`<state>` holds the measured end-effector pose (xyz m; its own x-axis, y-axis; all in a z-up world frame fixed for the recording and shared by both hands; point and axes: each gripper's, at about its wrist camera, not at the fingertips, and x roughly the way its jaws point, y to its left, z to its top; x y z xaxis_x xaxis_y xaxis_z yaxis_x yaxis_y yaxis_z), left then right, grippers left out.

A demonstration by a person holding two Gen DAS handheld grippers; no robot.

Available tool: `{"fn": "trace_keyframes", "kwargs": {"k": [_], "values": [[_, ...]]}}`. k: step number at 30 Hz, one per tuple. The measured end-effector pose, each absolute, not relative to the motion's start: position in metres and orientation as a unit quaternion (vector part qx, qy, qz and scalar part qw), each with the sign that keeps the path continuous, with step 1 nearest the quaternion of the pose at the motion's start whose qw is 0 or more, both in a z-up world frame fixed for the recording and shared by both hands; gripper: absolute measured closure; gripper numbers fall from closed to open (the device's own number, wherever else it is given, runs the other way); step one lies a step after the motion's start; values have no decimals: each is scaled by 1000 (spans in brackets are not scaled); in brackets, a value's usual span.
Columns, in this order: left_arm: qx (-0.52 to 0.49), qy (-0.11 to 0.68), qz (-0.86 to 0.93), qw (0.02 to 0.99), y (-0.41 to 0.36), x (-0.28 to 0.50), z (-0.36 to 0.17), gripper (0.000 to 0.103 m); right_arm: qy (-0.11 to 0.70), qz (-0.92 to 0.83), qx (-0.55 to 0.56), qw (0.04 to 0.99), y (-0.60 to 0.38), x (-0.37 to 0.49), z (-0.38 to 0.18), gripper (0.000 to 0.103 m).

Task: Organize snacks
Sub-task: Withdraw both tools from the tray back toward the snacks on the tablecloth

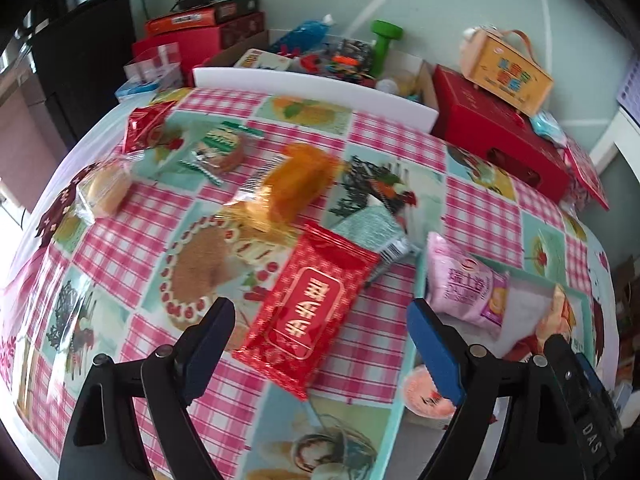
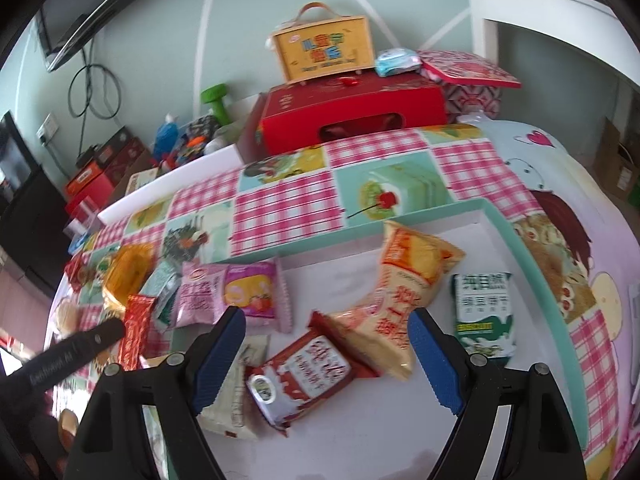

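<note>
A red foil packet with gold characters (image 1: 310, 316) is laid flat and diagonally on the checked cloth. Just beyond it, an orange-wrapped cake (image 1: 286, 190) and a teal packet (image 1: 374, 232) are seen, the teal one touching the red packet's far corner. Further left, a round bun in clear wrap (image 1: 106, 192), a green-labelled cake (image 1: 220, 150) and a small red packet (image 1: 144, 124) are scattered apart. Inside the teal-rimmed white tray (image 2: 516, 224) are gathered a pink packet (image 2: 230, 294), an orange-yellow packet (image 2: 404, 296), a green-and-white packet (image 2: 484, 314) and a red-and-white packet (image 2: 304, 378), the last overlapped by the orange-yellow one.
</note>
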<state>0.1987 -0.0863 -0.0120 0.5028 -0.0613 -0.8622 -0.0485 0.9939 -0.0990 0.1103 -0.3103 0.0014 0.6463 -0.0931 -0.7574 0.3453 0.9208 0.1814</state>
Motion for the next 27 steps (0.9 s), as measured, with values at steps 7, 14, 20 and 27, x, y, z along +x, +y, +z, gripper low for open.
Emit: {"fn": "trace_keyframes", "kwargs": {"k": [7,14,20,27], "values": [[-75,503,28,861,-69,201,-15,11,408,-114,145,894,-299,113,-1,17],[-68,510,61,856,-60,203,-21,10,413,-115,137,893,-296,115,-4,6],[-72,517,74,850,-54,203,-25,10,413,-122,130,893,-295,116,-5,0],[-65,523,78,846,-51,203,-26,10,411,-117,127,895,-291,116,-2,0]]}}
